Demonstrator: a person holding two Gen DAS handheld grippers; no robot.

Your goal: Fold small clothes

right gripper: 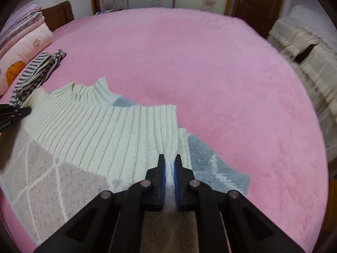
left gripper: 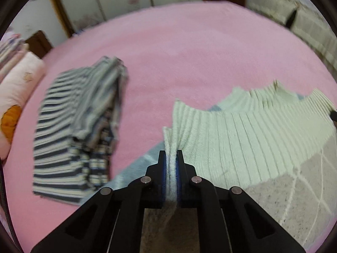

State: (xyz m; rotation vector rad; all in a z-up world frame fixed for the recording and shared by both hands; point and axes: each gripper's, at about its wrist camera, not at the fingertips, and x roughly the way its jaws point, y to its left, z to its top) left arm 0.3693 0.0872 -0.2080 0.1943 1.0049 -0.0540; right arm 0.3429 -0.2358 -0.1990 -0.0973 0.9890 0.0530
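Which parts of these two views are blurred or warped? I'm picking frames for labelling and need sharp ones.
Left wrist view: the striped clothes are smeared by motion blur, while the left gripper and the sweater it pinches are crisper. Right wrist view: sharper overall, with the right gripper and the sweater's ribbing clear. Both views: fisheye bends the pink bed edge, with dark corner vignetting.

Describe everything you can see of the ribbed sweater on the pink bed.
The sweater is a small knit: a cream ribbed band runs across it, with fuzzy pale pink panels crossed by white diamond lines and grey-blue panels beside it. It lies spread on the pink bedcover, its ribbed edge wavy and partly raised. The left hand-held gripper and the right hand-held gripper each pinch a bunched fold of the knit between blue pads, at opposite ends. The striped clothes lie nearby, to its left.
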